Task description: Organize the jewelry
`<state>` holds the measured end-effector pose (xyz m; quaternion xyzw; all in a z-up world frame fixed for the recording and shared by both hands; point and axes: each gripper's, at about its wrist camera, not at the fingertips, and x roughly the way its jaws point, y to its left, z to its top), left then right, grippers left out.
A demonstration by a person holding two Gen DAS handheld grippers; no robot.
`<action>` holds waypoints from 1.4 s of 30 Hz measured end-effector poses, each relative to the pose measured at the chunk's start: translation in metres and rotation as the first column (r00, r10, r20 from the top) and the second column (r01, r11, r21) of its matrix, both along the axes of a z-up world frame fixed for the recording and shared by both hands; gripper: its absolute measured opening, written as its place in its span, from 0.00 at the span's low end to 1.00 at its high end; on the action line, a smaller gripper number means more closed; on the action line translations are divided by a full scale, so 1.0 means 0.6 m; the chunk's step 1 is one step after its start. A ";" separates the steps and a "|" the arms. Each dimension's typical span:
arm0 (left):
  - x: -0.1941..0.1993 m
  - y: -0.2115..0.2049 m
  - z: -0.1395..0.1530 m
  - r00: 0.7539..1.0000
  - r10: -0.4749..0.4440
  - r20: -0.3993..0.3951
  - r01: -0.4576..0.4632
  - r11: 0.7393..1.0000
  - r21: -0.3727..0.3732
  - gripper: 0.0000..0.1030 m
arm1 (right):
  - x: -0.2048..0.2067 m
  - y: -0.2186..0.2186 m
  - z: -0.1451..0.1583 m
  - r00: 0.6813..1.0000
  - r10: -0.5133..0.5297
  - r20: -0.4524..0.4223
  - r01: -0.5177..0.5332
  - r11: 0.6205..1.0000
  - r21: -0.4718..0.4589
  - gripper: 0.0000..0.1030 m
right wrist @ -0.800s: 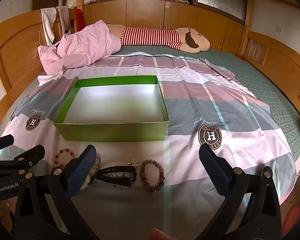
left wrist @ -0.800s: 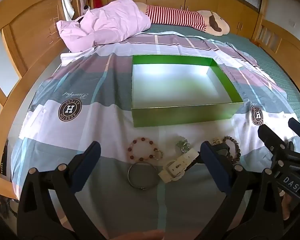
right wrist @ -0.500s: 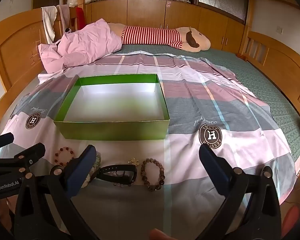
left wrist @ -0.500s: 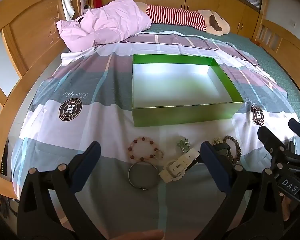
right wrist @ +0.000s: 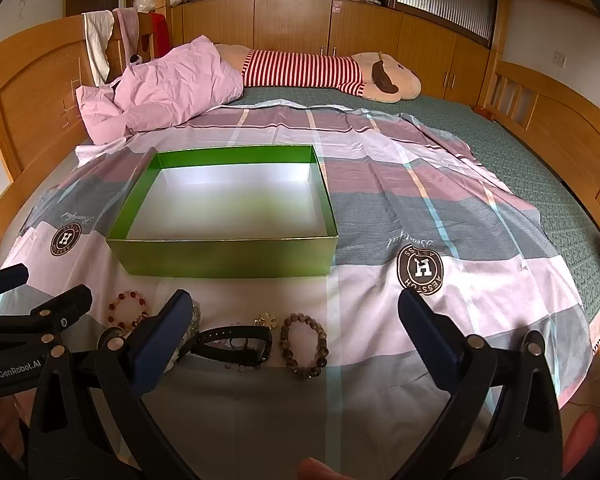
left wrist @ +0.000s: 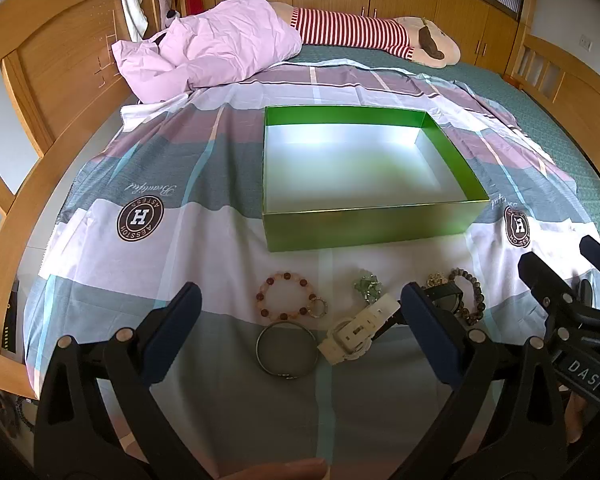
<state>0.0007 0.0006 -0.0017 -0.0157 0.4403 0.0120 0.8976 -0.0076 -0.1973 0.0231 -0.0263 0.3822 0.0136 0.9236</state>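
An empty green box (left wrist: 364, 232) (right wrist: 228, 258) sits on the bed sheet. In front of it lies a row of jewelry: a red-bead bracelet (left wrist: 286, 295) (right wrist: 127, 311), a metal bangle (left wrist: 286, 349), a white watch (left wrist: 358, 330), a green trinket (left wrist: 367, 286), a black watch (right wrist: 236, 345) (left wrist: 444, 300), a small gold piece (right wrist: 266, 320) and a brown-bead bracelet (right wrist: 304, 345) (left wrist: 470, 294). My left gripper (left wrist: 300, 308) hovers open just short of the bangle and white watch. My right gripper (right wrist: 294, 308) hovers open over the black watch and brown bracelet. Neither holds anything.
The checked sheet (right wrist: 440, 208) covers a green mattress (right wrist: 540, 160). A pink pillow (left wrist: 212, 52) and a striped plush toy (right wrist: 324, 70) lie at the far end. Wooden bed rails (left wrist: 24, 184) run along both sides, with cabinets (right wrist: 292, 28) behind.
Both views have drifted only slightly; the jewelry and box lie as before and both grippers stay open.
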 end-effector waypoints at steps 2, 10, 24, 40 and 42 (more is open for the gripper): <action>0.000 0.001 0.000 1.000 0.001 -0.001 -0.001 1.000 0.001 0.96 | 0.000 0.000 0.000 1.000 0.000 0.000 0.000 1.000 0.000 0.98; 0.000 -0.003 -0.001 1.000 0.001 -0.003 -0.001 1.000 0.004 0.96 | -0.002 -0.001 -0.001 1.000 0.000 0.003 0.000 1.000 0.001 0.98; -0.002 -0.002 -0.004 1.000 -0.001 0.007 0.001 1.000 0.008 0.96 | -0.013 -0.002 0.003 1.000 0.006 0.023 -0.006 1.000 0.001 0.98; 0.001 -0.007 -0.007 1.000 -0.011 0.005 0.011 0.999 0.033 0.96 | -0.018 -0.003 0.011 0.999 0.011 0.034 -0.011 1.000 0.000 0.98; 0.001 -0.009 -0.009 1.000 -0.013 0.003 0.013 0.999 0.037 0.96 | -0.019 -0.004 0.012 0.999 0.011 0.034 -0.011 1.000 0.000 0.98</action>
